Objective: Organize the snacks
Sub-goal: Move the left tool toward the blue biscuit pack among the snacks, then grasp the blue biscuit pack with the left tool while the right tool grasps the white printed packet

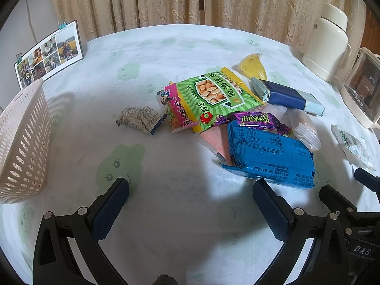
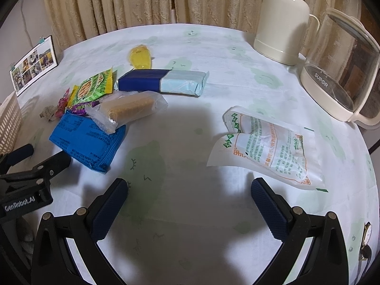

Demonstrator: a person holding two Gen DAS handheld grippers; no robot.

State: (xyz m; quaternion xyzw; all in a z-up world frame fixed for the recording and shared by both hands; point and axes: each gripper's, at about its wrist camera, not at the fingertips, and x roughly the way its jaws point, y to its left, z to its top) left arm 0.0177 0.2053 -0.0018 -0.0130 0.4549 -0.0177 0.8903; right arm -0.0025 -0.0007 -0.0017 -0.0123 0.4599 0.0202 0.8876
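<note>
Left claw [image 1: 191, 190] & right claw [image 2: 188, 190]: both wide, nothing held. Basket [image 1: 22, 142] left of left claw; contents not visible. Snack pile [image 1: 228, 111] ahead on tabletop [image 1: 180, 225].

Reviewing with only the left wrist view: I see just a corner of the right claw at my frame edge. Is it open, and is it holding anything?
Observer: The right claw is open and empty.
Operator: What is the white packet cut off at my right edge?
Observer: The white packet, printed in green and orange, lies flat just ahead of that claw, apart from the blue pack.
Operator: Anything beyond it?
Observer: What looks like a wristwatch lies at the table's near right edge.
</note>
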